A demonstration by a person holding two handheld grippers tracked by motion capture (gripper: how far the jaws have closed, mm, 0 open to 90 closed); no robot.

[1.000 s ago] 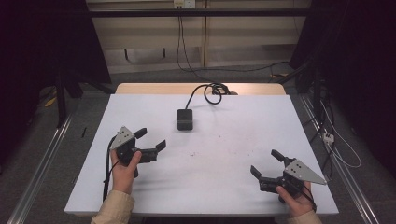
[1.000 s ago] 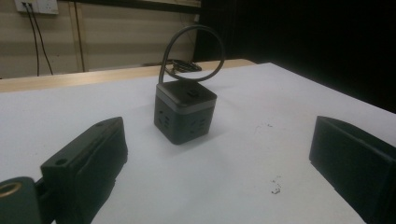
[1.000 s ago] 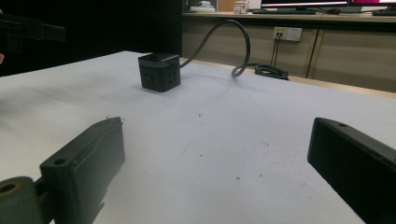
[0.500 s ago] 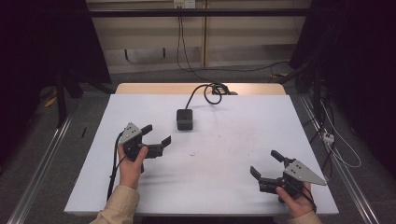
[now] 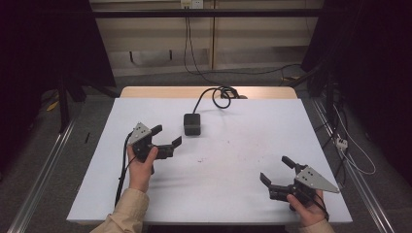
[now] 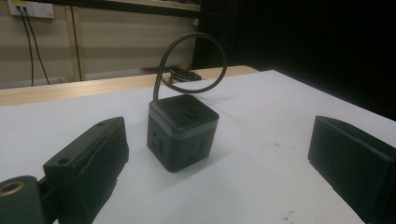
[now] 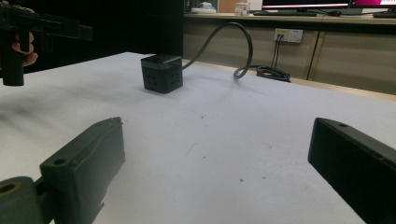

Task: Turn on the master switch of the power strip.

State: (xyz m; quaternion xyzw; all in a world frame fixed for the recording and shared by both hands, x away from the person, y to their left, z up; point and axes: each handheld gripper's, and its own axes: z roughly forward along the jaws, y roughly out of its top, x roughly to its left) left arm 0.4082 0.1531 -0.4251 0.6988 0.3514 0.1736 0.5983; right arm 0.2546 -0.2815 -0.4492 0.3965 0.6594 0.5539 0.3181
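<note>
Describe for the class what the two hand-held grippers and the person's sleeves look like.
Both are black, each with two blocky jaws. The left hand-held gripper and the right hand-held gripper each carry a grey three-cornered plate on top. A black cable trails from the left one. The sleeve is beige.

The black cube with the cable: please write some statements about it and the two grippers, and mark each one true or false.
1. The black cube stands on the white table. True.
2. The left gripper is closed on the cube. False: its jaws are open and the cube lies ahead of them, untouched.
3. A cable runs from the cube toward the table's far edge. True.
4. The right gripper holds the cable. False: it is open and empty, near the table's front edge.
5. The left gripper is nearer to the cube than the right gripper. True.
</note>
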